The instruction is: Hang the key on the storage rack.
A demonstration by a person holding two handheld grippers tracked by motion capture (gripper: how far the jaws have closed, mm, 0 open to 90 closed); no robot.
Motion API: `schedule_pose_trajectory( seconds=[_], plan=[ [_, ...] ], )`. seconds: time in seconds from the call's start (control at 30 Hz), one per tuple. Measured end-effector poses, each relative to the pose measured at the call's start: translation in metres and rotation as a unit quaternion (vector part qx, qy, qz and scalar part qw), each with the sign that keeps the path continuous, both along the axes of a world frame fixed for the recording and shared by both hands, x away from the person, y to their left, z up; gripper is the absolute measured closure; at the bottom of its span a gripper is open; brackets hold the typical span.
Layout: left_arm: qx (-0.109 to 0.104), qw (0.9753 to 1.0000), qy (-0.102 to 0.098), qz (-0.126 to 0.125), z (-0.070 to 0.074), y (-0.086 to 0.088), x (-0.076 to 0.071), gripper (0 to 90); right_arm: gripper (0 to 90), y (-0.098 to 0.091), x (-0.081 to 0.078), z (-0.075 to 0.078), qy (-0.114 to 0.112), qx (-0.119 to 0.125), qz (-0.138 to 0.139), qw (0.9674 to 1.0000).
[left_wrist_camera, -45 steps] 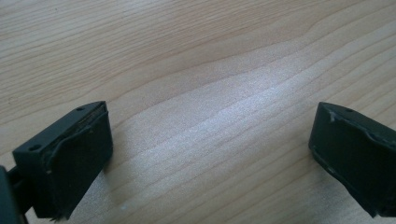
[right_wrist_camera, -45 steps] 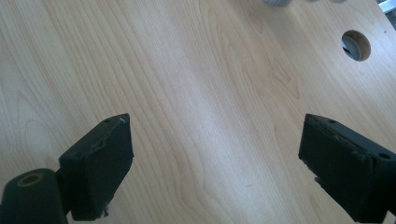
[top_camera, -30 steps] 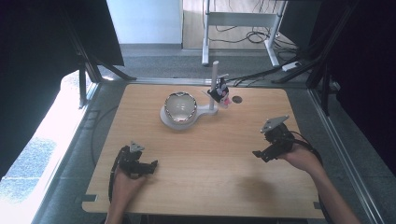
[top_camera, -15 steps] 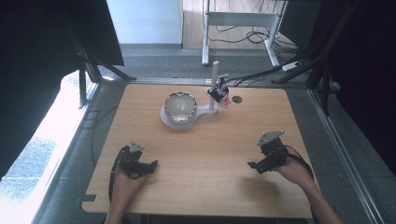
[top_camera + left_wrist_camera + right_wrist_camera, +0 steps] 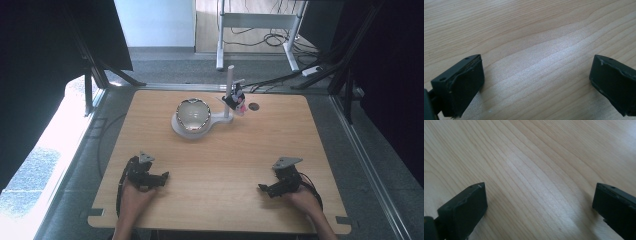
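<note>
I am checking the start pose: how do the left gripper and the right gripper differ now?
The left gripper lies at the table's near left and points toward the middle; the right gripper lies at the near right and points the opposite way, also toward the middle. The right gripper sits slightly nearer the front edge than the left. Both have their jaws wide open over bare wood, holding nothing.

Table (image 5: 215,165): pale wood, smooth, faint sheen
Jaws: matt black plastic
Bowl (image 5: 192,114): glossy, mirror-like metal

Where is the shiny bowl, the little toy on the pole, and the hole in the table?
Shiny bowl (image 5: 192,114), high view, inside.
Little toy (image 5: 235,98), high view, dark body.
Hole (image 5: 254,106), high view, centre.
</note>
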State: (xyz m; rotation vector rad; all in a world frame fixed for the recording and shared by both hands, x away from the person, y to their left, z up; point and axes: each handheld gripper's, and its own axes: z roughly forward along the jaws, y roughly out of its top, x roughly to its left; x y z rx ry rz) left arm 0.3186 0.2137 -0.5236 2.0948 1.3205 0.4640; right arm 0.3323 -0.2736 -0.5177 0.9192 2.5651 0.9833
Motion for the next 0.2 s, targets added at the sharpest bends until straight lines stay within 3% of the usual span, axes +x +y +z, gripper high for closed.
schedule_pose_trajectory(
  seconds=[0.03, 0.2],
  plan=[
    [0.0, 1.0, 0.0, 0.0, 0.0, 0.0, 0.0, 0.0, 0.0, -0.001, -0.0003, -0.0022, -0.005, 0.013, -0.004, 0.9999],
    [-0.001, 1.0, 0.001, 0.0, -0.0001, 0.0001, 0.0, 0.0, 0.0, -0.0009, -0.001, -0.0034, -0.01, 0.017, -0.009, 0.9998]
  ],
)
